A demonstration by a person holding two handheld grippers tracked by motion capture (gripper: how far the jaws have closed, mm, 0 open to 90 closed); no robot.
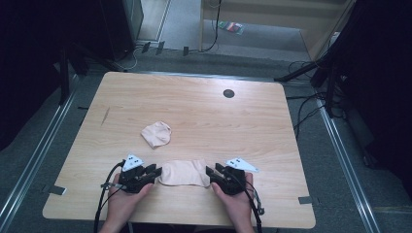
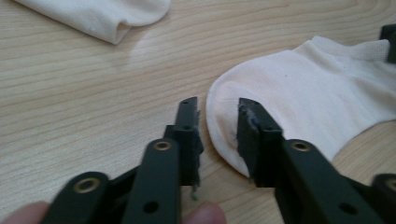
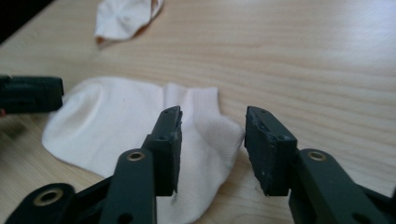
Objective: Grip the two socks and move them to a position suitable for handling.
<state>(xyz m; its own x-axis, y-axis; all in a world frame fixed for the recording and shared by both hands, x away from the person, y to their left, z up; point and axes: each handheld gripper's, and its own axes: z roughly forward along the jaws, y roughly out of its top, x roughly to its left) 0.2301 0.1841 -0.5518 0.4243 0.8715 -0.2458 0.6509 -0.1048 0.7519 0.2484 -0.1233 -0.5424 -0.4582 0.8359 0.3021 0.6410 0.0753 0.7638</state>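
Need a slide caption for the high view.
Two hand-held grippers flank a flat sock on a wooden table; a second sock lies behind.

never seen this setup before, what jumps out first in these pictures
A pale flat sock lies near the front edge of the wooden table, with a hand-held black claw at each end: the left claw at its rounded toe, the right claw at its cuff. Both claws stand open around the cloth without pinching it. A second, crumpled sock sits apart, farther back near the table's middle.

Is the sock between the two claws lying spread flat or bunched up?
Spread flat: the near sock lies flat on the table between both claws, unlike the bunched sock behind.
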